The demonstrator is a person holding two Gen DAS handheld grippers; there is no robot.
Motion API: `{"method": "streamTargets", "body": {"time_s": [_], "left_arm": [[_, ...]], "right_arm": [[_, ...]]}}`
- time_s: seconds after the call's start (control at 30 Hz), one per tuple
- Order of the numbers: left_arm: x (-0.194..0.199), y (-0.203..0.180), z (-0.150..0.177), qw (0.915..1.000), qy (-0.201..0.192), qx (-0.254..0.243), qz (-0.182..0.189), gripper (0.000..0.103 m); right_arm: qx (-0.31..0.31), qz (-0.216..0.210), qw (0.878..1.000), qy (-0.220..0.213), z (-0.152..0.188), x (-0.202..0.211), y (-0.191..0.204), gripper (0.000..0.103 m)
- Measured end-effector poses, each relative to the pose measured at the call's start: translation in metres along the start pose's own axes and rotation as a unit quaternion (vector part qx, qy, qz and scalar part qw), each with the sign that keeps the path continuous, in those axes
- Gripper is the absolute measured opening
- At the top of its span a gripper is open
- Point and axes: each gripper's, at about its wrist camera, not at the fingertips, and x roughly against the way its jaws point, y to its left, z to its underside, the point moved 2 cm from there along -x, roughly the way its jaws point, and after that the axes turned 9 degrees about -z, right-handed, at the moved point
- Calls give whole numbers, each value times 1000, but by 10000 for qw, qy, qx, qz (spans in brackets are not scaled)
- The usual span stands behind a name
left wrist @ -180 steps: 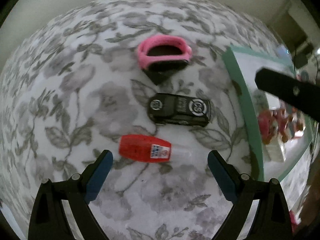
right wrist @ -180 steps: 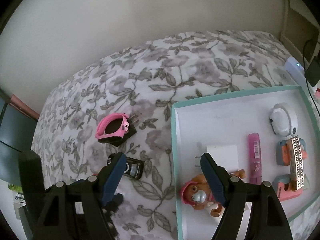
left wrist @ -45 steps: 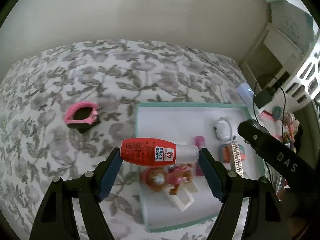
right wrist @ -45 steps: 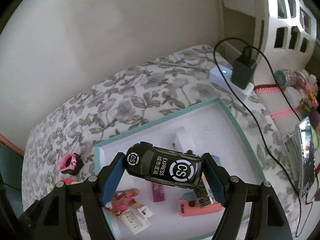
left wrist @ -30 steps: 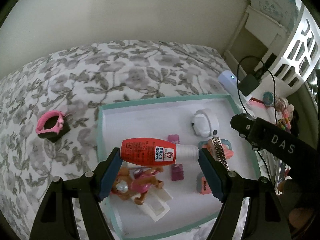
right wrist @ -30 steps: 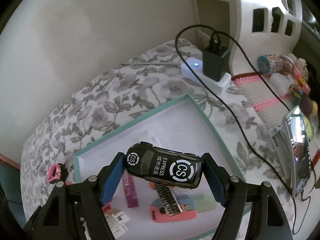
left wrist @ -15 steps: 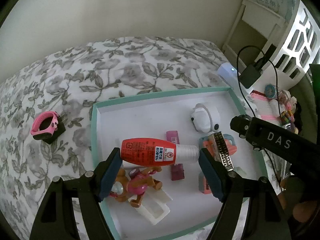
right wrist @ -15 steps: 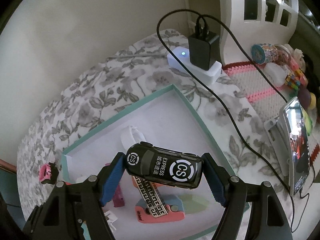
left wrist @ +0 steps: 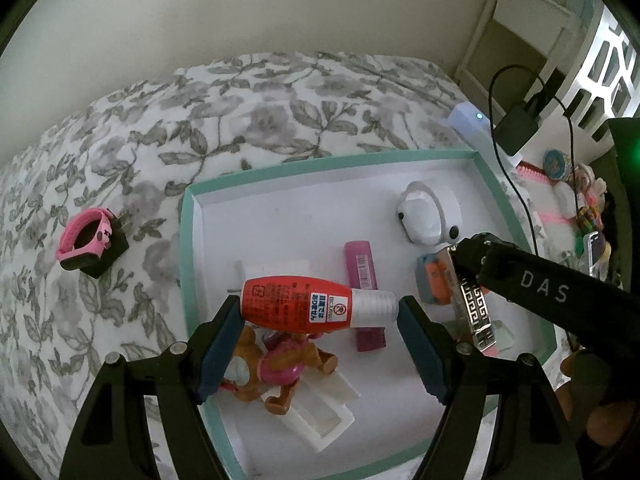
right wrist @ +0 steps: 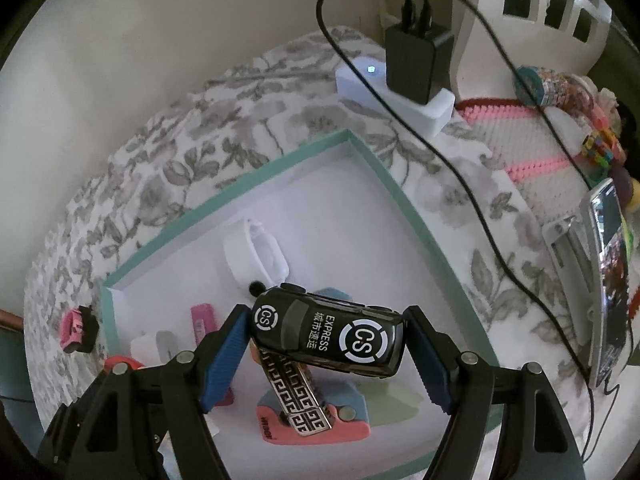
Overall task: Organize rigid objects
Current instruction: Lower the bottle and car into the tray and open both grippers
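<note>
**Both loads now over the tray**

The left tool [left wrist: 318, 310] is clenched end to end on a red plastic bottle with a white cap [left wrist: 316, 306]; the right tool [right wrist: 326, 338] grips a glossy black toy car with white "CS" roundels [right wrist: 328, 336]. Seconds ago both lay on the grey floral bedspread [left wrist: 120, 152]; now each hangs above the shallow teal-rimmed white tray [left wrist: 186, 240], over the toys already there. Likely next: lower and release onto bare floor. A pink wristband on a black block [left wrist: 90, 240] still waits outside.
</note>
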Motion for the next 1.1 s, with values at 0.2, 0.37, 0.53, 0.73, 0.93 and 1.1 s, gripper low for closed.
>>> {"method": "streamTargets", "body": {"time_s": [0.2,0.37,0.53,0.73,0.93,1.1], "left_arm": [[-1,0,0,9999,61,-47,-70,79],[3,2,-1,10000,12,-30,-89,79],[11,9,-4,9999,-118,85,-91,80],[20,26,-8,9988,-246,399,-120,80],[20,52,-8,9963,-223,820,-153,80],[16,76,-6,9922,-131,1217,-238,80]], "right_arm": [[-26,8,10000,59,1,-3,0,79],[3,60,10000,62,0,-2,0,80],[22,89,9999,-88,-2,8,1,80],[107,75,9995,-277,-6,23,7,81],[209,27,9990,-393,-7,31,15,81],[343,36,9990,-292,-4,26,22,81]]}}
